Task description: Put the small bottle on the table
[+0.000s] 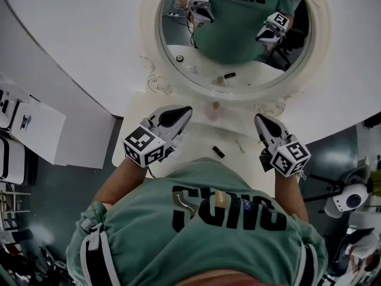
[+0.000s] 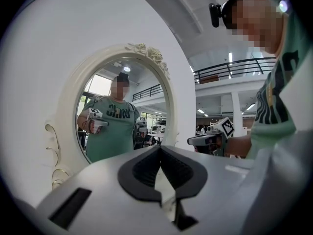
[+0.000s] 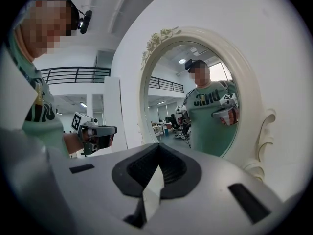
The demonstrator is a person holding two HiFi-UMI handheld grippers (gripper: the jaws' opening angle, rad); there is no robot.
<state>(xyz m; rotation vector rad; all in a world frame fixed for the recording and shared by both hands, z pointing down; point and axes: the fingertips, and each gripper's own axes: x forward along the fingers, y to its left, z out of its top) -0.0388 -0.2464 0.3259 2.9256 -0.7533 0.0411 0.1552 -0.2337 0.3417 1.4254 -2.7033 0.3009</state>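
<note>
A small pale pink bottle (image 1: 214, 111) stands upright on the white table (image 1: 196, 145), just in front of the mirror's base. My left gripper (image 1: 186, 111) hovers to the bottle's left with its jaws shut and nothing in them; its tips (image 2: 160, 148) point level at the mirror. My right gripper (image 1: 259, 120) is to the bottle's right, also shut and empty, tips (image 3: 158, 146) aimed at the mirror. Neither gripper touches the bottle. The bottle is hidden in both gripper views.
An oval mirror in an ornate white frame (image 1: 149, 46) stands at the table's back, against a white wall, and reflects the person and both grippers. A small black object (image 1: 218, 152) and a thin stick (image 1: 239, 146) lie on the table near the person. White cabinets (image 1: 36, 130) stand at left.
</note>
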